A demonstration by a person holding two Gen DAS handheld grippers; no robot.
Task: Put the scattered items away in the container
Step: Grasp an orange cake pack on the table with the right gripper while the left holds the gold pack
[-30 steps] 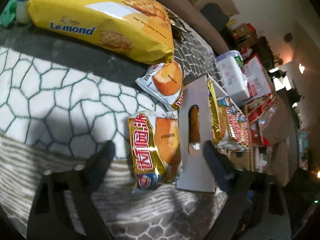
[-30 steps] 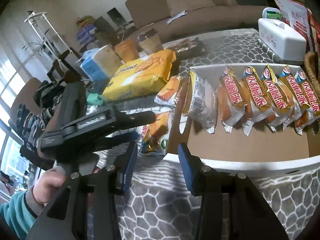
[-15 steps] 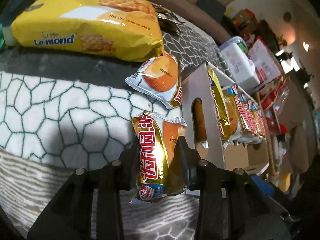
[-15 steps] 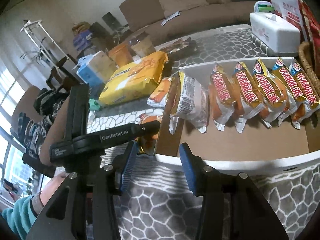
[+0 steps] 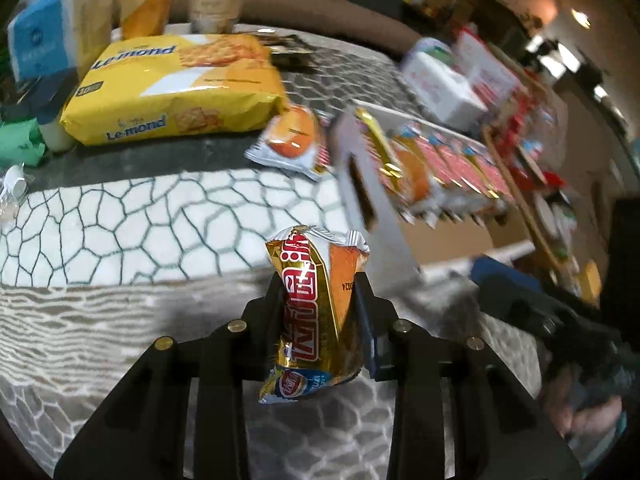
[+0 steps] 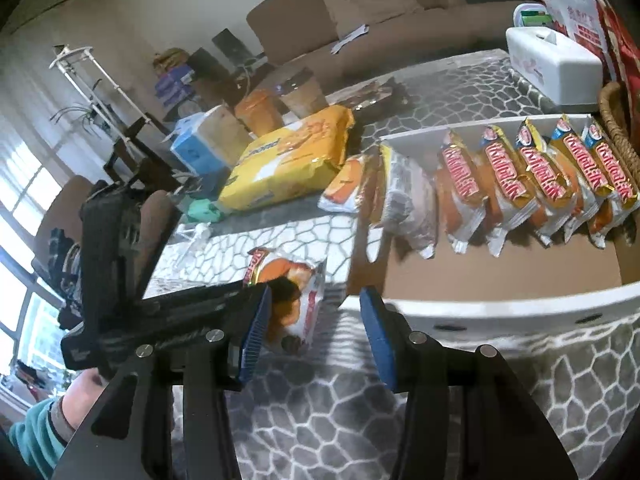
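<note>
On a desk [image 5: 100,240] draped in grey-and-white cobble-patterned cloth, our left gripper [image 5: 318,312] has its jaws clamped on the gold-and-orange foil cake packet [image 5: 314,308], lower centre and lifted. Our right gripper [image 6: 312,332] gapes, holding nothing. Next, we judge, carry it over the wall into the shallow cardboard tray [image 6: 500,276], right of frame.

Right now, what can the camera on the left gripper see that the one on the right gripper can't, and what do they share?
Only the left wrist view shows the left gripper from behind, shut on the gold snack pack, lifted off the table.

Only the right wrist view shows the open right gripper, the box floor, the sofa and the window.

Both show the yellow biscuit bag, the loose snack pack beside the box, and the row of packs inside.
</note>
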